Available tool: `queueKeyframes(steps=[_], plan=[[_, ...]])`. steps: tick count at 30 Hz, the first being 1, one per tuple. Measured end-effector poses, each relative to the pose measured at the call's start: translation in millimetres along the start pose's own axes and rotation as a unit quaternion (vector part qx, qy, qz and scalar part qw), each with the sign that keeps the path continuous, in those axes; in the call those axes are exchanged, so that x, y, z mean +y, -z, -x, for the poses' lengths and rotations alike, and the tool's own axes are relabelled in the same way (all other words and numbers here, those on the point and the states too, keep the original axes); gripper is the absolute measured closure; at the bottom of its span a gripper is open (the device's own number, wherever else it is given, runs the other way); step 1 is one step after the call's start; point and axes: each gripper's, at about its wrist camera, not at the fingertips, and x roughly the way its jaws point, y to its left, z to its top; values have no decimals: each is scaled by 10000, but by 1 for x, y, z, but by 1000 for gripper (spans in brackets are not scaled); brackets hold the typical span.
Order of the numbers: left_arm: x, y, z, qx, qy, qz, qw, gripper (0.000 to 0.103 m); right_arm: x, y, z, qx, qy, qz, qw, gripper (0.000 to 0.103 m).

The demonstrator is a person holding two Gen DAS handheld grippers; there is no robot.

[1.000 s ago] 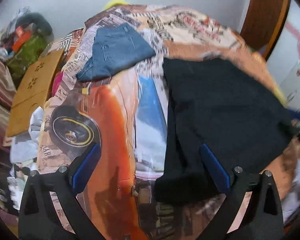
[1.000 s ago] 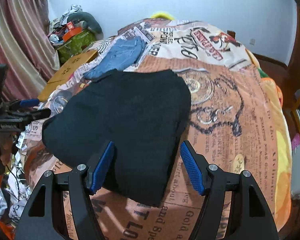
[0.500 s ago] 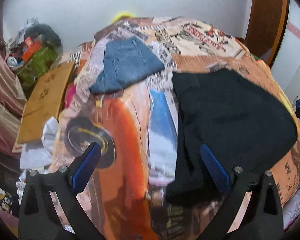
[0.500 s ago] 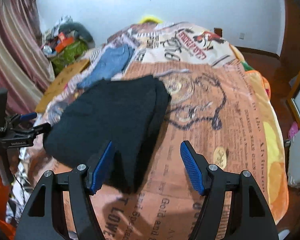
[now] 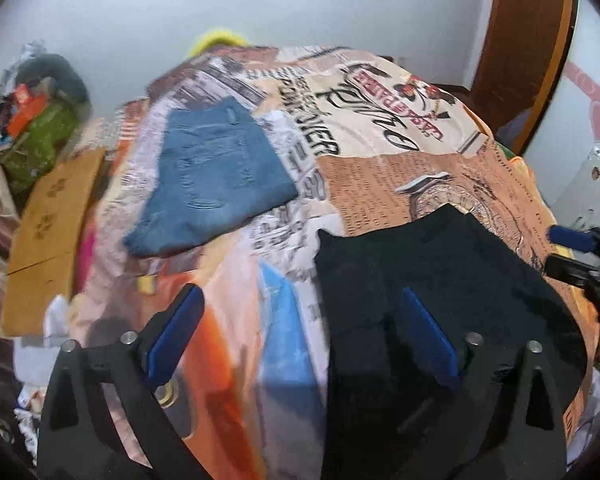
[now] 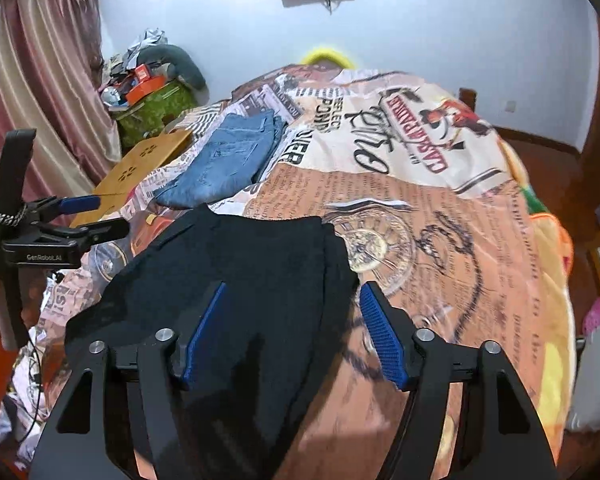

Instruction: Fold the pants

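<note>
The black pants [image 6: 236, 276] lie folded flat on the bed [image 6: 480, 240], near its front edge, on the printed newspaper-pattern cover. The left tool [image 5: 296, 340] hovers above the bed at the left edge of the pants, its jaws spread wide and holding nothing; its right finger sits over the black cloth, its left one over the bare cover. The right tool [image 6: 292, 332] hovers above the right edge of the pants, jaws likewise wide apart and empty. Folded jeans [image 5: 216, 176] lie on the bed beyond the pants, apart from them, toward the far left. A cardboard box [image 6: 140, 172] sits off the bed, left of the jeans.
</note>
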Motion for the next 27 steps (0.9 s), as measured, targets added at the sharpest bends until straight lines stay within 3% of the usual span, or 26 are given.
queueKeyframes(steps=[4,6,13,15,18,23,27], plan=[[-1,-8,-33,453,485,58,9978,42,-8,-9,-30,294,-74,58,9995,61],[-1,-8,-45,579,602,88,9965,46,-11,-12,-42,434,-94,58,9990,70],[-5,-6,-65,659,807,135,9945,46,-16,-15,-79,796,-145,83,9967,76],[-7,-5,-67,666,808,88,9945,46,-13,-14,-80,763,-172,180,9968,85],[-8,-5,-68,663,792,34,9946,46,-9,-16,-74,579,-142,321,9977,90],[-14,-5,-66,633,683,-118,9956,46,-4,-26,-52,181,-103,417,9989,91],[-15,-4,-68,641,636,-143,9958,45,-4,-22,-66,412,73,527,9977,91]])
